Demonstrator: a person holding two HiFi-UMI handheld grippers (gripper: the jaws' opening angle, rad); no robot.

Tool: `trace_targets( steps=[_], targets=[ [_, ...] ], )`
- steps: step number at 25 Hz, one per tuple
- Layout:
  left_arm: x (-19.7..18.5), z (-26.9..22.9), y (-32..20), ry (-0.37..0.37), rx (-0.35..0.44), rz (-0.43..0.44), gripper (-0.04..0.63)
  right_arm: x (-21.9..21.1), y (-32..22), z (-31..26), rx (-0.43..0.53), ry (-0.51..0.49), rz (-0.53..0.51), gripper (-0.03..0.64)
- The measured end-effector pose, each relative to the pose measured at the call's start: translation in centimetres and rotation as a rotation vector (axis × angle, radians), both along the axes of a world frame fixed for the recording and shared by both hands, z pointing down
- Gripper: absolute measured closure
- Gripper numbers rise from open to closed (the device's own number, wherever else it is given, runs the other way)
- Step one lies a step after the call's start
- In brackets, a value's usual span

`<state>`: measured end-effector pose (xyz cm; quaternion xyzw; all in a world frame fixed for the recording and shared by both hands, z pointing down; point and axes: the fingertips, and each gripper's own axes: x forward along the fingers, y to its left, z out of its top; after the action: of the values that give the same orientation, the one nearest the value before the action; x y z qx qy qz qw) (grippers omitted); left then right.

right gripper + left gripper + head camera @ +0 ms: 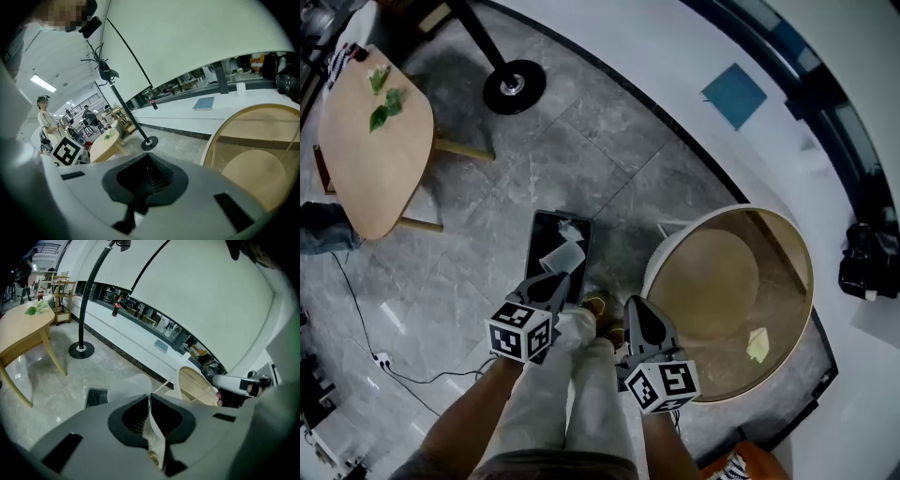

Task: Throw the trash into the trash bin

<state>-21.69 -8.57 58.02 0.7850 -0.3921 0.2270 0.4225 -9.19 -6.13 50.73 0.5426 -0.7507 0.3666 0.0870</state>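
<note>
**White scrap held over the floor bin, release not yet made**

The left tongs (559, 277) are pressed together on a thin, curled white scrap (562, 254). That is the trash. It sticks out past the tips, above the near end of the dark rectangular trash bin (542, 239) on the grey stone floor. Something pale already seems to lie at the bin's far end. In the left gripper view the scrap (155, 428) runs up between the closed jaws, and the bin (95, 397) shows low and to the left of them, not straight ahead.

The main risk is a miss. The bin's mouth is narrow and the scrap is light and curled, so it may drift or catch the rim if let go here. It would then land on the floor by the person's shoes (602, 308). A sheet this thin may also cling to one pad when the jaws part. Bringing the tips nearer the middle of the mouth before release looks safer.

Both forearms reach forward and down, one on each side of the person's legs. The left tongs tilt down toward the bin. The right tongs (635, 305) are pressed together with nothing seen between them, and hang just beside the rim of a round wooden bench (787, 230), where a small yellowish scrap (757, 345) lies.
</note>
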Motion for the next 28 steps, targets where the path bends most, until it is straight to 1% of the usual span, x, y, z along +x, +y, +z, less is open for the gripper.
trace_targets(
  steps=[5,11,18,22,28],
  targets=[
    [-0.6,1.0,0.3,0.007,-0.011,-0.04,0.565,-0.7,0.2,0.5,-0.011,0.007,-0.039,0.6],
    [-0.6,3.6,0.2,0.014,-0.028,-0.072,0.565,-1.1,0.5,2.6,-0.037,0.015,-0.049,0.6],
    [-1.9,7.4,0.5,-0.019,-0.076,-0.116,0.565,-2.3,0.7,5.0,-0.063,0.021,-0.091,0.6],
    [-3.2,8.6,0.8,-0.048,-0.1,-0.14,0.565,-3.2,0.4,5.2,-0.064,0.016,-0.101,0.6],
    [-4.1,9.8,1.3,-0.086,-0.139,-0.156,0.561,-3.5,0.1,5.1,-0.06,0.011,-0.1,0.6]
  ],
)
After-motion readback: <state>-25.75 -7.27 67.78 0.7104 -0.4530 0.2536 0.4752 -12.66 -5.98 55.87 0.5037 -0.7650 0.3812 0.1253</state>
